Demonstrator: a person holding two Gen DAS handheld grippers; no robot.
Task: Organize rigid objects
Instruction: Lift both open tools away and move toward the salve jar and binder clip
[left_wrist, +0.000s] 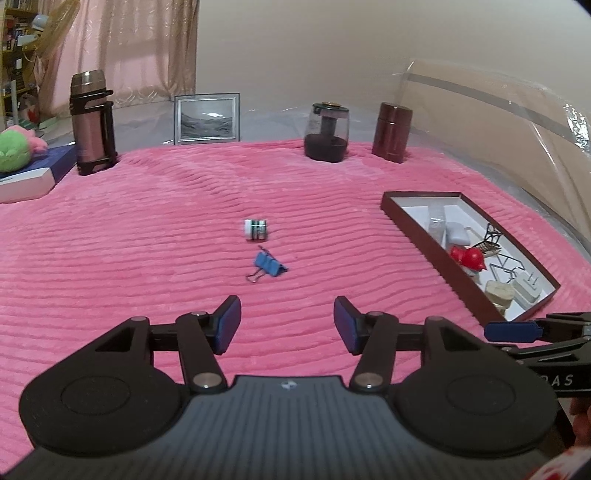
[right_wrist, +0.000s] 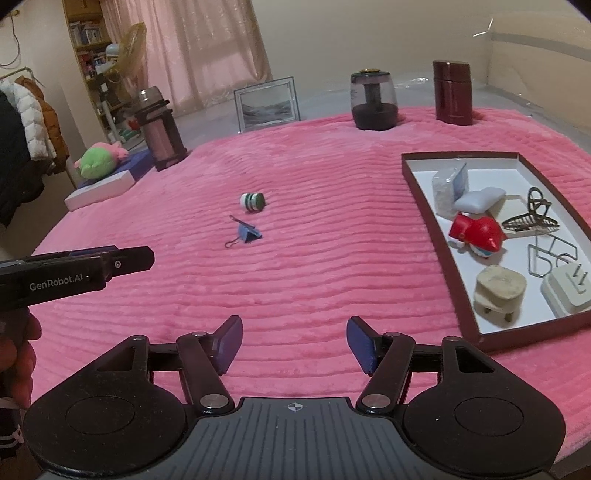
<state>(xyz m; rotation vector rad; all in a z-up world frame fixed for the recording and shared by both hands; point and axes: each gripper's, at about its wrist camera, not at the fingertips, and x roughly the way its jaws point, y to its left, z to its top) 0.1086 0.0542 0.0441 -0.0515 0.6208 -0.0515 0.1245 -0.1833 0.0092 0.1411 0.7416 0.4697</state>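
Two loose bits remain out on the pink ribbed blanket (left_wrist: 147, 258), mid-frame in both views: a blue binder clip (left_wrist: 269, 266) and, just beyond it, a small green-and-white spool (left_wrist: 255, 229), near each other but not touching. Everything else small is already in the brown-rimmed tray (right_wrist: 436, 236) at the right of frame: red toy (right_wrist: 476, 230), white plug adapters, wire clip, hair claw etc., so I'd judge the tray is the collecting spot & these two are what's left. Tall stuff (thermos, picture frame, dark jar, brown canister) stands along the far edge, top of frame, prob. just backdrop. Left claw (left_wrist: 287, 321) sits at bottom centre of its view, partly open, nothing between the blue pads, lined up w/ the clip ahead but well short of it. Right claw (right_wrist: 294, 341) likewise partly open, a touch wider, empty, over bare blanket, tray to its right. Each pokes into the other's view at the frame edge.
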